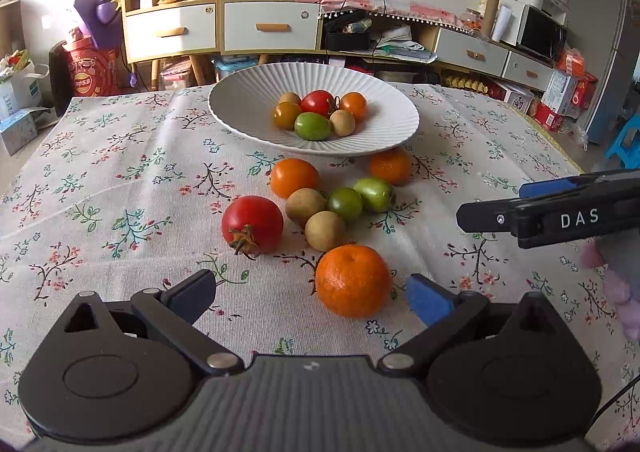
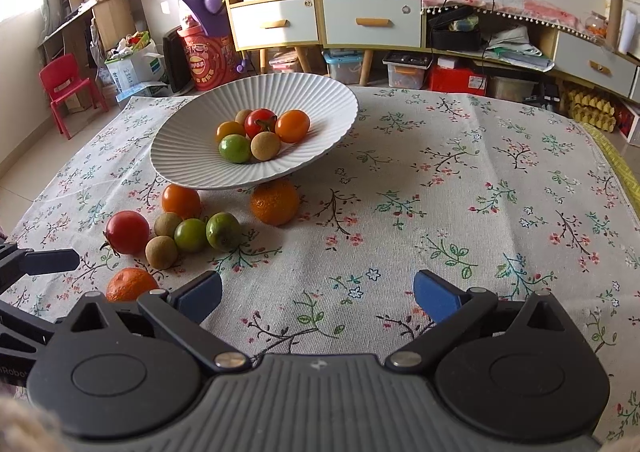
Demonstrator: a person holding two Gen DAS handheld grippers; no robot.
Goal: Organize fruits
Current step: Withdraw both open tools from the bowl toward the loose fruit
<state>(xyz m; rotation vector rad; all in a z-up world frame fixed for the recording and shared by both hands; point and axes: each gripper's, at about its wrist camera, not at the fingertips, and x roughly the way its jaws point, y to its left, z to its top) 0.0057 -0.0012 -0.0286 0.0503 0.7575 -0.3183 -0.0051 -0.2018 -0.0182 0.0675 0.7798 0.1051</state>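
Observation:
A white ribbed bowl (image 1: 248,91) holds several small fruits: a red tomato (image 1: 317,102), a green one (image 1: 312,126) and others. Loose fruit lies on the cloth in front of it: a red tomato (image 1: 252,224), an orange tomato (image 1: 294,177), brown longans (image 1: 325,230), green fruits (image 1: 345,203) and two mandarins (image 1: 353,280) (image 1: 390,165). My left gripper (image 1: 312,296) is open, with the near mandarin between its fingertips, slightly ahead. My right gripper (image 2: 318,294) is open and empty over bare cloth, right of the fruit pile (image 2: 191,234). The bowl also shows in the right wrist view (image 2: 188,167).
The table carries a floral cloth (image 2: 460,191). My right gripper's fingers (image 1: 560,211) reach in at the right of the left wrist view. Behind the table stand a shelf unit with drawers (image 1: 224,27), boxes, a red chair (image 2: 66,85) and a microwave (image 1: 540,31).

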